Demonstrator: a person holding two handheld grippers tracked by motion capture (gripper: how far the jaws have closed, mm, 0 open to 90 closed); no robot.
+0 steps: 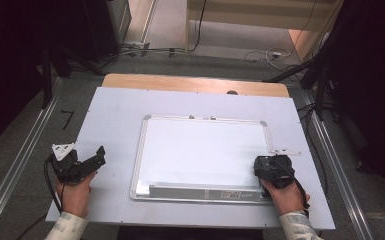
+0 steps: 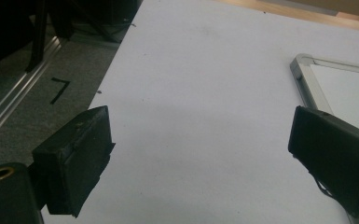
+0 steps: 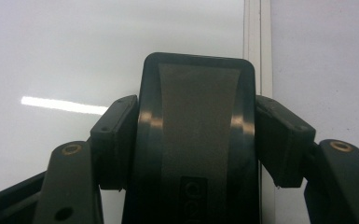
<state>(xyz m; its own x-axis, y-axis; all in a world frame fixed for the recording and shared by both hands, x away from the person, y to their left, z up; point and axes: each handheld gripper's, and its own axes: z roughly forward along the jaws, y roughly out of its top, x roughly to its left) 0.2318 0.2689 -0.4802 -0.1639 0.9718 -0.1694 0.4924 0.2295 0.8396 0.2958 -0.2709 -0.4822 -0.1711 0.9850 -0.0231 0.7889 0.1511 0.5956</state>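
A white-surfaced whiteboard (image 1: 202, 150) with a silver frame lies flat in the middle of the table. Its grey ledge (image 1: 205, 191) runs along the near edge. My right gripper (image 1: 272, 167) sits over the board's near right corner. In the right gripper view this gripper (image 3: 198, 126) is shut on a black eraser (image 3: 198, 88) with a grey felt face, held just above the board (image 3: 74, 56) beside its frame (image 3: 257, 46). My left gripper (image 1: 87, 157) rests on the table left of the board. Its jaws stand wide open with nothing between them (image 2: 200, 135), and the board's corner (image 2: 307, 70) lies ahead to its right.
A white sheet (image 1: 115, 115) covers the table, and a wooden strip (image 1: 195, 82) shows at the far edge. A small white strip (image 1: 287, 151) lies right of the board. Metal rails, cables and black stands surround the table, and a "7" mark (image 1: 67, 119) is on the floor at left.
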